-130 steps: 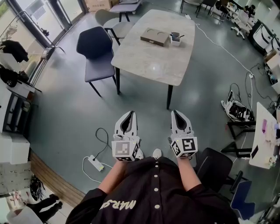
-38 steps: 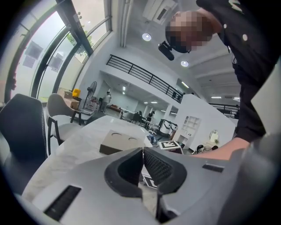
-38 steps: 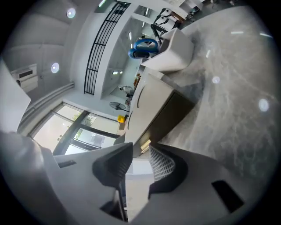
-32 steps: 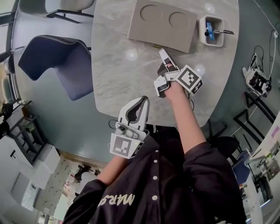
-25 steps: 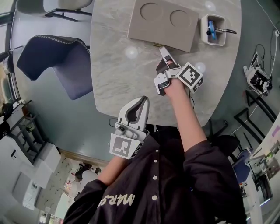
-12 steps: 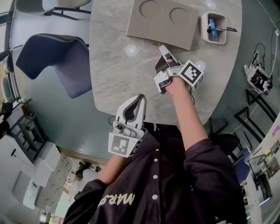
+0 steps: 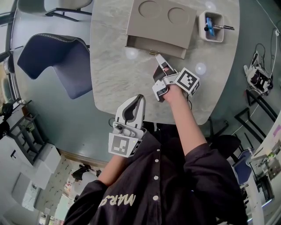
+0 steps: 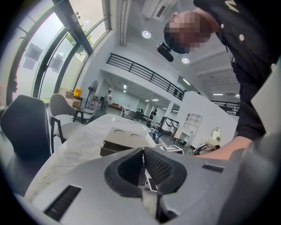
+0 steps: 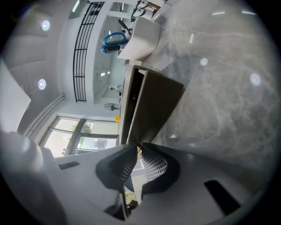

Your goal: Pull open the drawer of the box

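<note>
A flat tan box point(image 7: 160, 19) with two round hollows in its top lies on the marble table point(image 7: 114, 74). Its drawer point(image 7: 149, 45) stands partly out toward me, the dark opening visible in the right gripper view beside the drawer front point(image 9: 153, 105). My right gripper point(image 7: 157, 57) is shut on the drawer's small gold handle point(image 7: 152, 52), the jaw tips pinching it point(image 9: 139, 146). My left gripper point(image 7: 135, 102) hangs shut and empty over the table's near edge, its jaws closed point(image 8: 143, 151), the box point(image 8: 125, 138) ahead of it.
A white cup point(image 7: 211, 26) holding a blue tool stands right of the box, also seen as the white cup point(image 9: 139, 33) beyond the drawer. A dark blue chair point(image 7: 57, 57) stands left of the table, another chair point(image 7: 66, 6) at the far left corner.
The person walked up to the table. The right gripper closed on the handle and drew back toward me, and the drawer slid out of the box. The left gripper barely moved.
</note>
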The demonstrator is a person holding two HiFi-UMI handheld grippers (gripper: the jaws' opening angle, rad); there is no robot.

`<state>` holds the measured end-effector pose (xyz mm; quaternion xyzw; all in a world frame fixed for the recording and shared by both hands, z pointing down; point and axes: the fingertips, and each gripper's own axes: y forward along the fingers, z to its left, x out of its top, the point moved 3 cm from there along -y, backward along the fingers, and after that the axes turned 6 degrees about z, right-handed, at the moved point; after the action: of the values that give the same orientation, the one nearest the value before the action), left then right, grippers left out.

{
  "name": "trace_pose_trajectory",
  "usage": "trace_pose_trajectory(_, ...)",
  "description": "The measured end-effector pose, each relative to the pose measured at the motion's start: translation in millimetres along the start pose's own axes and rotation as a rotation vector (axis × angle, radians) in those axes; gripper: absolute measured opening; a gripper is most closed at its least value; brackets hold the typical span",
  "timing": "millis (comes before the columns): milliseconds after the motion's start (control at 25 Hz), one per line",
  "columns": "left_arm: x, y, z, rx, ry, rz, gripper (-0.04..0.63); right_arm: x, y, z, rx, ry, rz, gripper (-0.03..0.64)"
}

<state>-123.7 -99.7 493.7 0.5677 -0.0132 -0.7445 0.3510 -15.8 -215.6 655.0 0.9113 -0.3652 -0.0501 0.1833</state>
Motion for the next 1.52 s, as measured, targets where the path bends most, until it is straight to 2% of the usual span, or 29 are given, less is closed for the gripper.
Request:
trace_pose_trajectory(800,-9.3,-19.8,-1.6,0.012,0.013,0.002,0.018,-66.8,-37.6,-17.5,-0.031,0.023,0.043,0.023)
trace_pose_trajectory(1520,-15.8,-25.6,5.3,0.022,0.008,0.014,0.018,-94.9,-55.8,-26.6,-0.046,0.031,0.067,0.023)
